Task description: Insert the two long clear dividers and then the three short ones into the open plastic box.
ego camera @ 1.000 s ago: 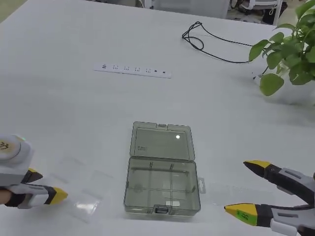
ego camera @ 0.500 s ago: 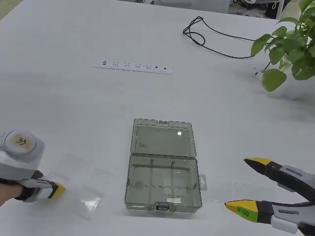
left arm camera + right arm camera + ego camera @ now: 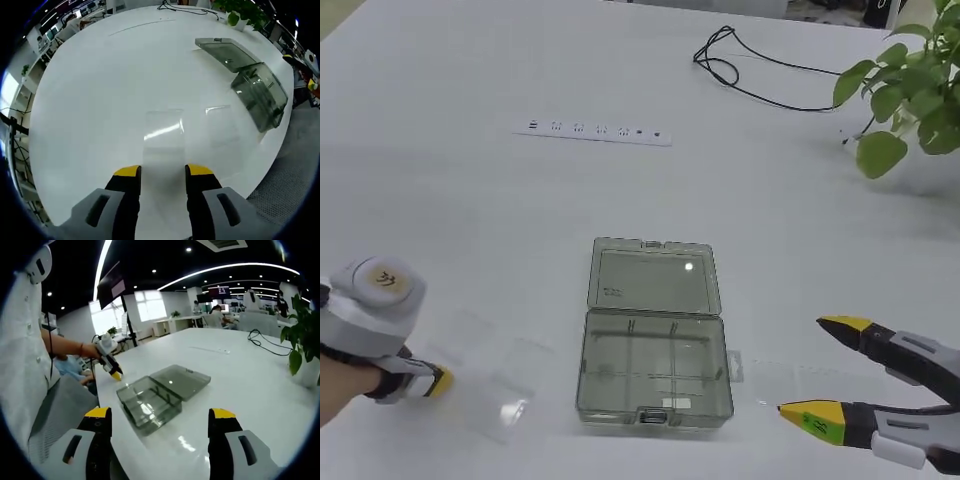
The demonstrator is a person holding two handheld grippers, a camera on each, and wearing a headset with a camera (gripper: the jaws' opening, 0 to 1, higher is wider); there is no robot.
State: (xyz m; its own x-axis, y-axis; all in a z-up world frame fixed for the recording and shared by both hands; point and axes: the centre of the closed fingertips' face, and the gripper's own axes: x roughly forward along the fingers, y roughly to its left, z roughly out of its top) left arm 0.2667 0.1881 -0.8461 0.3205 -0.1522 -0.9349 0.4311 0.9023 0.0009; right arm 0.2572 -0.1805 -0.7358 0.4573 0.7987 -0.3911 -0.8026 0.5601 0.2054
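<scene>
**A:** Where does the plastic box sit?

**B:** On the white table, toward the near edge and about midway between the two grippers. It is open, with its lid laid back flat on the far side. Faint lines cross the inside, but I cannot tell whether those are seated dividers or moulded ribs.

**A:** And the loose parts?

**B:** Several clear pieces lie flat on the table left of the box. More faint clear strips lie just right of it, near the box's tab.

**A:** The left gripper?

**B:** It is low at the near left, well apart from the box. In the left gripper view its yellow tips stand a narrow gap apart, with nothing clamped. One clear divider lies on the table just ahead of them — whether a tip touches it, I cannot tell.

**A:** The right gripper?

**B:** At the near right, beside the box, with its jaws spread wide and empty.

**A:** Anything farther off?

**B:** A white power strip lies beyond the box. A black cable and a green plant are at the far right.
</scene>
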